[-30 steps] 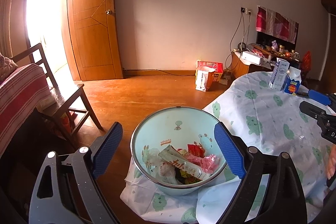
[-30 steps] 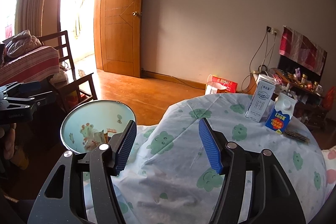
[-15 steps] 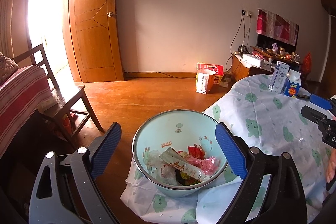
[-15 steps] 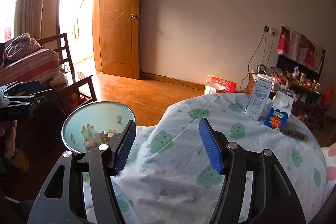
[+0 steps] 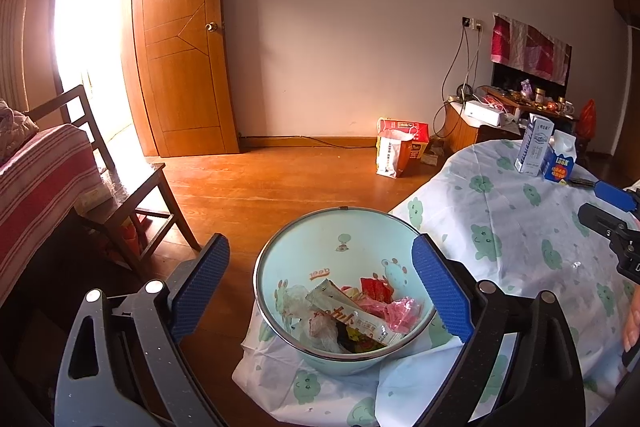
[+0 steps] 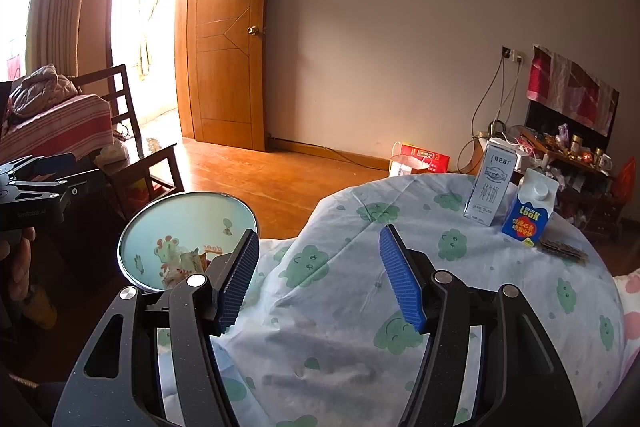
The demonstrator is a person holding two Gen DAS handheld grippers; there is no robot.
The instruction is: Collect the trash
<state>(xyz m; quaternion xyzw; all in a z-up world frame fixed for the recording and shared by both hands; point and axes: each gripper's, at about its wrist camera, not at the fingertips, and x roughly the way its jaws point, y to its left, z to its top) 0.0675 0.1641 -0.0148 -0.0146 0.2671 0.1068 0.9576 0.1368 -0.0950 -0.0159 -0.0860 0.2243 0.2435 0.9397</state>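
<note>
1. My left gripper (image 5: 320,287) hovers with its blue pads spread wide apart; nothing is between them. The bowl shows through the gap, below and beyond the pads, not touched by them.
2. My right gripper (image 6: 318,277) also stands with its pads apart and empty, over the bare tablecloth (image 6: 352,307).
3. Bowl (image 5: 340,227): pale blue with a metal rim and cartoon prints inside, sitting at the near left edge of the cloth-covered table, on a hanging fold of the cloth. In the right view it lies left of the left pad, partly hidden behind it.
4. Trash (image 5: 352,315): wrappers piled in the bottom of the bowl, among them a long white packet with red print, a pink crumpled film, a red wrapper and clear plastic.
5. Milk carton (image 6: 490,187), white and blue, upright at the table's far side.
6. Blue carton (image 6: 528,211) with a white cap, upright, just beside the milk carton on its right.
7. A small dark flat item (image 6: 564,249) lies on the cloth just right of the blue carton; I cannot tell what it is.
8. Wooden chair (image 5: 132,183) stands on the floor left of the table.
</note>
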